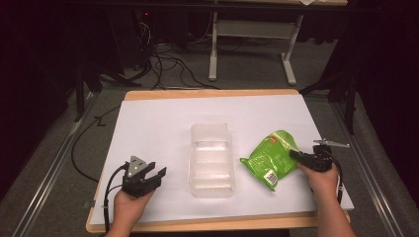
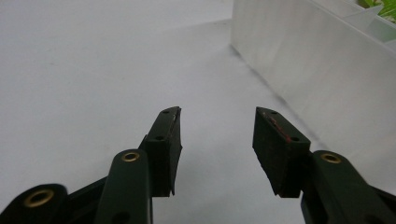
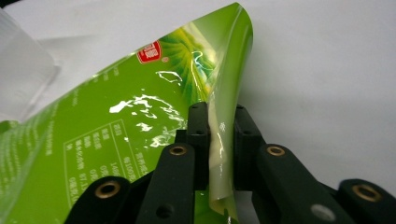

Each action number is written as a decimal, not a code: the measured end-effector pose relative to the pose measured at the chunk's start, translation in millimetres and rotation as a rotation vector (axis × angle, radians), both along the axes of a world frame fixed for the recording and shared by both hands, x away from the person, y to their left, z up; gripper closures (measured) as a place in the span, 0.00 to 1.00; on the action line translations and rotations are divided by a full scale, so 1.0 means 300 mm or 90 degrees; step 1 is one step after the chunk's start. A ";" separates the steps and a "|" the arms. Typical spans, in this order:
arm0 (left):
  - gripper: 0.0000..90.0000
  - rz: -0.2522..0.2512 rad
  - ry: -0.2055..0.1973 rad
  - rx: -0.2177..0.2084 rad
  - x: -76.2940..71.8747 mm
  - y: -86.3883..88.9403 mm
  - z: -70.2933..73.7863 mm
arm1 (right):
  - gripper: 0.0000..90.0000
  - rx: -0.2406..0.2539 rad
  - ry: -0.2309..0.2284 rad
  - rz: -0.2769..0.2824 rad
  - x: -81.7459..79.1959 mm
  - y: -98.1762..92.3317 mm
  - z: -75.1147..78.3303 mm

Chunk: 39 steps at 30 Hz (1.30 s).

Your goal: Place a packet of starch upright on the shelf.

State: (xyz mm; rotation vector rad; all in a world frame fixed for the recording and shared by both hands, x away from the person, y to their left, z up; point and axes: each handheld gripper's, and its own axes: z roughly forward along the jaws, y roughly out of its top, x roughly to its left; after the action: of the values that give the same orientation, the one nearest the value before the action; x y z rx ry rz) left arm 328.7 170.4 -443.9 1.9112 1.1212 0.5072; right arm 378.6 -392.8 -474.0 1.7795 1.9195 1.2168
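Observation:
A green snack bag (image 1: 271,157) lies on the white table right of centre, its right edge lifted. My right gripper (image 1: 298,155) is shut on that edge; in the right gripper view the two black jaws pinch the bag's (image 3: 140,126) sealed rim at my right gripper (image 3: 218,122). A clear plastic bin (image 1: 212,159) stands at the table's middle, nothing in it. My left gripper (image 1: 157,174) rests at the front left with its jaws spread; in the left gripper view my left gripper (image 2: 217,128) holds nothing, and the bin's wall (image 2: 317,70) rises to its right.
The white sheet (image 1: 158,123) covers a wooden tabletop. A small metal tool (image 1: 330,143) lies near the right edge. Beyond the table are floor cables (image 1: 168,64) and a white desk frame (image 1: 252,44).

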 end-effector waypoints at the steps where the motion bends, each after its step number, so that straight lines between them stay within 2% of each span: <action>1: 0.58 -0.001 -0.001 0.001 0.000 -0.001 0.000 | 0.94 0.004 -0.007 0.004 -0.005 0.001 0.009; 6: 0.58 -0.003 -0.008 0.003 -0.002 -0.004 0.001 | 0.96 0.014 -0.076 0.024 -0.038 0.022 0.070; 8: 0.58 -0.005 -0.011 0.002 -0.004 -0.004 0.003 | 0.96 0.014 -0.098 0.030 -0.051 0.034 0.093; 10: 0.58 -0.005 -0.018 0.001 -0.007 -0.004 0.006 | 0.96 0.013 -0.106 0.032 -0.058 0.042 0.105; 12: 0.57 -0.005 -0.019 -0.001 -0.007 -0.005 0.007 | 0.96 0.018 -0.136 0.045 -0.075 0.062 0.138; 23: 0.57 -0.001 -0.027 -0.004 -0.008 -0.001 0.010 | 0.97 0.016 -0.199 0.085 -0.115 0.126 0.221; 24: 0.57 0.000 -0.029 0.000 -0.008 0.001 0.010 | 0.97 0.019 -0.218 0.092 -0.123 0.144 0.241; 26: 0.57 -0.001 -0.028 0.000 -0.007 0.000 0.010 | 0.97 0.017 -0.227 0.095 -0.127 0.154 0.253; 28: 0.57 -0.001 -0.029 0.000 -0.008 0.000 0.010 | 0.98 0.016 -0.256 0.103 -0.142 0.187 0.288; 29: 0.57 -0.001 -0.029 0.001 -0.008 0.000 0.010 | 0.98 0.016 -0.256 0.103 -0.142 0.187 0.288; 30: 0.57 -0.001 -0.029 0.000 -0.008 0.000 0.010 | 0.98 0.009 -0.274 0.106 -0.151 0.207 0.307; 34: 0.57 -0.001 -0.031 0.000 -0.008 0.000 0.010 | 0.98 0.001 -0.301 0.109 -0.165 0.235 0.335; 35: 0.57 -0.001 -0.030 0.001 -0.008 0.000 0.010 | 0.98 -0.006 -0.313 0.107 -0.169 0.245 0.344; 36: 0.57 -0.001 -0.030 0.001 -0.008 0.000 0.010 | 0.98 -0.020 -0.337 0.104 -0.177 0.264 0.362; 39: 0.57 0.000 -0.031 0.001 -0.008 0.000 0.010 | 0.98 -0.021 -0.346 0.100 -0.179 0.273 0.365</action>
State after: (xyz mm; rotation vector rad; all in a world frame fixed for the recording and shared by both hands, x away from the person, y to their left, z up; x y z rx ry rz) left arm 326.4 170.4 -441.0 1.8916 1.0895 0.5513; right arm 324.8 -310.8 -364.5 1.1333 1.7553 1.5161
